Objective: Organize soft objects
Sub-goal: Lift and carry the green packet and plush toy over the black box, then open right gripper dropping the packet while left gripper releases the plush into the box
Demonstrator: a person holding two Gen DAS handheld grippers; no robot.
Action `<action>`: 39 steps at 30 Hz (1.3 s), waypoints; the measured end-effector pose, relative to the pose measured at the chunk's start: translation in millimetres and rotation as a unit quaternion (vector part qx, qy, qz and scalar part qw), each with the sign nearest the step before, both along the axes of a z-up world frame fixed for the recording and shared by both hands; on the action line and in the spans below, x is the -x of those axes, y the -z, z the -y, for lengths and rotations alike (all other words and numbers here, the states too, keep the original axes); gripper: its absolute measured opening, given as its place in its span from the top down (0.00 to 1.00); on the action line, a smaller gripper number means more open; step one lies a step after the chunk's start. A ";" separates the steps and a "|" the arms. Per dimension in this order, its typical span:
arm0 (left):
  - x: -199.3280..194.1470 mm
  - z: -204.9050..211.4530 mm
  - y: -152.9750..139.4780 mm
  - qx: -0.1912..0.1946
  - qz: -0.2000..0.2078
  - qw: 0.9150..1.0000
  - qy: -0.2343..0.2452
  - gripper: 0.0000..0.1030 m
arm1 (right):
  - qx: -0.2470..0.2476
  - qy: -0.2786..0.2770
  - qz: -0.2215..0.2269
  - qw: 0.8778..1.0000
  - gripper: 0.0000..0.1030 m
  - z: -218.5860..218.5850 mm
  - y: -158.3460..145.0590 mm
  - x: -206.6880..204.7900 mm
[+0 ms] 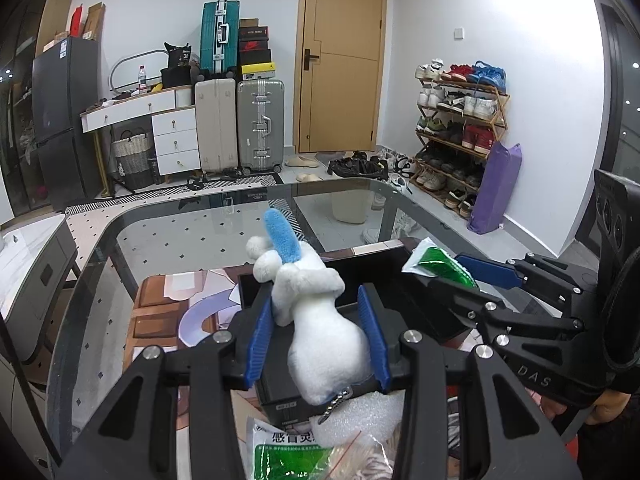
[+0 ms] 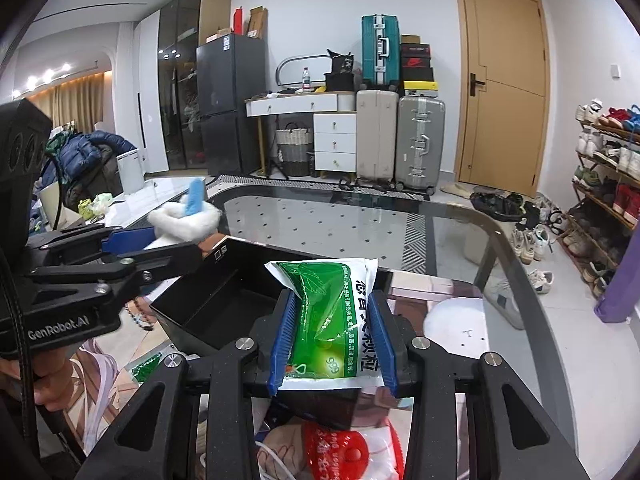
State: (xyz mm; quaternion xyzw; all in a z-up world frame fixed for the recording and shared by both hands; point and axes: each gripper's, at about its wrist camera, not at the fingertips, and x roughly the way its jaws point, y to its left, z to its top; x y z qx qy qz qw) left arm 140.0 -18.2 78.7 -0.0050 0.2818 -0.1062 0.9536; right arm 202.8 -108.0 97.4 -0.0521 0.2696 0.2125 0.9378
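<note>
The plush toy [image 1: 320, 320] is white with one bright blue ear. The packet [image 2: 332, 316] is green and white with green lettering. The box [image 2: 216, 300] is black, and both grippers have blue pads [image 1: 258, 344] on black frames.

The plush toy [image 1: 320, 320] hides most of the black box [image 1: 280, 384] beneath it in the left wrist view, and in the right wrist view the toy is blurred and its lower part sits behind the left gripper [image 2: 132, 240]. The green sachet [image 2: 332, 320] covers the box's near right corner, and its print is too distorted to read fully. The red-and-white packet [image 2: 344, 452] and another green packet [image 1: 288, 452] are cut off by the bottom edges.
</note>
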 end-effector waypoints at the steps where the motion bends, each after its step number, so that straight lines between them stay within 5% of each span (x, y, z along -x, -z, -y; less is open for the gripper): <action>1: -2.6 0.1 1.7 -0.001 -0.002 1.000 0.000 0.60 | 0.001 -0.002 -0.002 1.000 0.64 -1.2 1.5 -4.0; 22: -29.6 5.8 24.7 -0.024 -0.056 0.998 0.010 0.59 | 0.024 -0.034 -0.020 0.999 0.64 -22.1 23.6 -39.3; 25: -31.7 6.0 27.2 -0.024 -0.058 0.998 0.008 0.57 | 0.025 -0.031 -0.021 0.999 0.60 -21.6 25.0 -42.5; 29: -31.6 1.6 27.9 -0.021 -0.063 0.998 -0.002 0.55 | 0.023 -0.024 -0.005 0.999 0.42 -17.6 21.3 -37.5; 33: -23.4 -0.7 22.9 -0.016 -0.051 0.999 -0.005 0.30 | 0.013 0.001 0.014 1.000 0.12 -5.1 13.1 -24.7; 36: -12.2 -3.8 16.8 -0.011 -0.030 0.999 -0.018 0.04 | -0.004 0.023 0.017 1.000 0.01 10.2 8.0 -16.7; 39: -3.8 -8.7 12.8 0.005 -0.023 1.000 -0.019 0.00 | -0.020 0.033 0.006 0.999 0.01 24.6 5.1 -5.8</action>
